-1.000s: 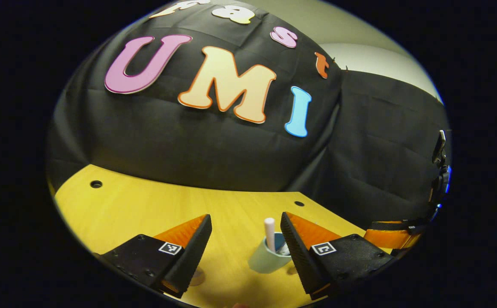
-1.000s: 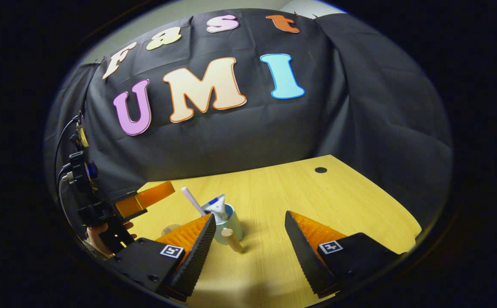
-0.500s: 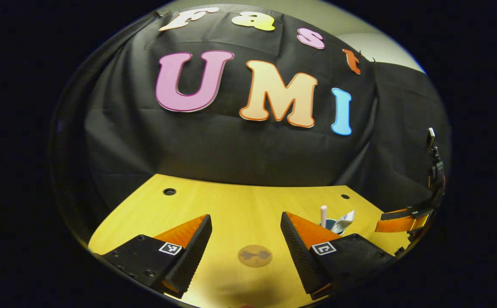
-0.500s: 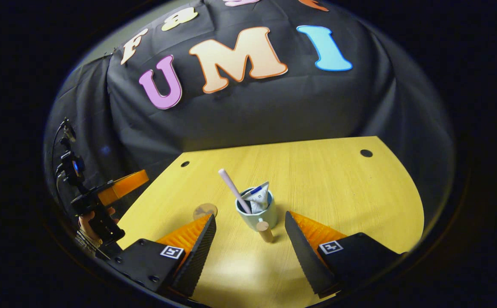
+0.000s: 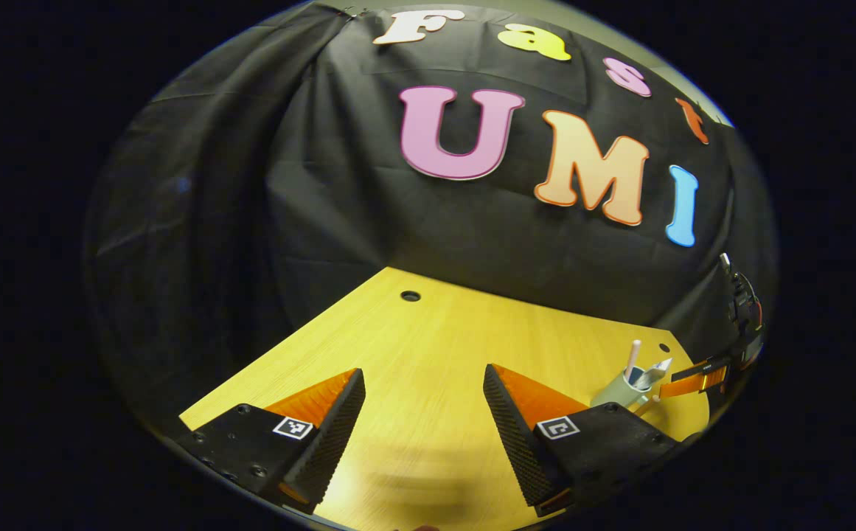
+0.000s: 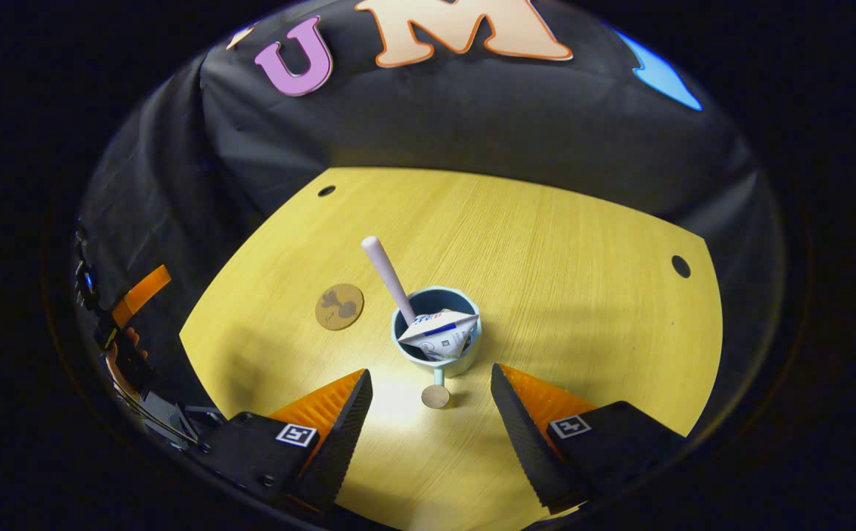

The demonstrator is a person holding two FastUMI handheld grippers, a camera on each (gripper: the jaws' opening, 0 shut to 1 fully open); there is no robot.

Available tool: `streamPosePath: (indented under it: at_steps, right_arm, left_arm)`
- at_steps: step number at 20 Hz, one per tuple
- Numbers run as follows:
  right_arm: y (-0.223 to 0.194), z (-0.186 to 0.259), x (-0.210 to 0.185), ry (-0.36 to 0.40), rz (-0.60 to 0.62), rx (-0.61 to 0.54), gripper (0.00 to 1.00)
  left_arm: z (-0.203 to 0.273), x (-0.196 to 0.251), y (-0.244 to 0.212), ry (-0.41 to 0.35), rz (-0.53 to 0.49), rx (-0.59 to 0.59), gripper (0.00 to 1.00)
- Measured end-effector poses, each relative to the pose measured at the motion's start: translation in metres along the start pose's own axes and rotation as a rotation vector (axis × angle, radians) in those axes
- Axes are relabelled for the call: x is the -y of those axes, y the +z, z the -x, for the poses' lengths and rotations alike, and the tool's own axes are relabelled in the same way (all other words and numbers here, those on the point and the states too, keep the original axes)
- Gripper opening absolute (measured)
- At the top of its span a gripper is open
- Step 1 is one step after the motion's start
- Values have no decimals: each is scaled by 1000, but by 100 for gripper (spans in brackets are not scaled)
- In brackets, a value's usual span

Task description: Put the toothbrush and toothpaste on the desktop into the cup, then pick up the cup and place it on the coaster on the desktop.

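Right gripper view: cup (image 6: 436,346) stands upright on the tabletop (image 6: 568,251), not on the coaster. Inside it: toothbrush (image 6: 389,278), handle leaning out over the rim toward the upper left, and toothpaste (image 6: 441,335), crimped end up, lying across the opening. Cup handle (image 6: 436,393) sticks out toward the camera, ending in a round wooden knob. Coaster (image 6: 339,307) lies flat near the cup on its left, apart from it, nothing on it. Right gripper (image 6: 431,398) jaws spread wide, holding nothing, above the cup handle. Left gripper view: left gripper (image 5: 424,394) jaws also wide apart, over bare tabletop; cup with both items sits far right (image 5: 619,389).
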State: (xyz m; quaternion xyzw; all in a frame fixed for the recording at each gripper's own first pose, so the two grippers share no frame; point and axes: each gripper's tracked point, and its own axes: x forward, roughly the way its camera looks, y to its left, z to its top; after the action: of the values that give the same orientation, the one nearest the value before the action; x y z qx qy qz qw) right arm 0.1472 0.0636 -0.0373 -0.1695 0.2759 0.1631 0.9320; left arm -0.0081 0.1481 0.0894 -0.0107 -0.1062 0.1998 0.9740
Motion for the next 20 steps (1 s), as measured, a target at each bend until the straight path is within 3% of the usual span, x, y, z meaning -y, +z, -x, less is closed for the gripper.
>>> streamPosePath:
  at_steps: [5,7,8,13,17,20]
  right_arm:
    - [-23,-35,-1,-7,49,-218,98]
    - [-30,-50,2,-36,56,-285,97]
    - [-33,-55,4,-50,57,-306,89]
    - [-42,-73,16,-92,20,-385,87]
    - [-46,-77,7,-49,-36,-437,87]
    - [-45,-77,16,-92,-1,-431,87]
  left_arm:
    - [32,-51,-18,150,14,-29,94]
    - [38,-56,-24,174,40,-44,94]
    - [41,-58,-28,180,52,-49,94]
    - [41,-50,-38,166,52,-80,94]
    - [32,-34,-42,122,49,-97,94]
    - [23,-29,-39,96,48,-95,94]
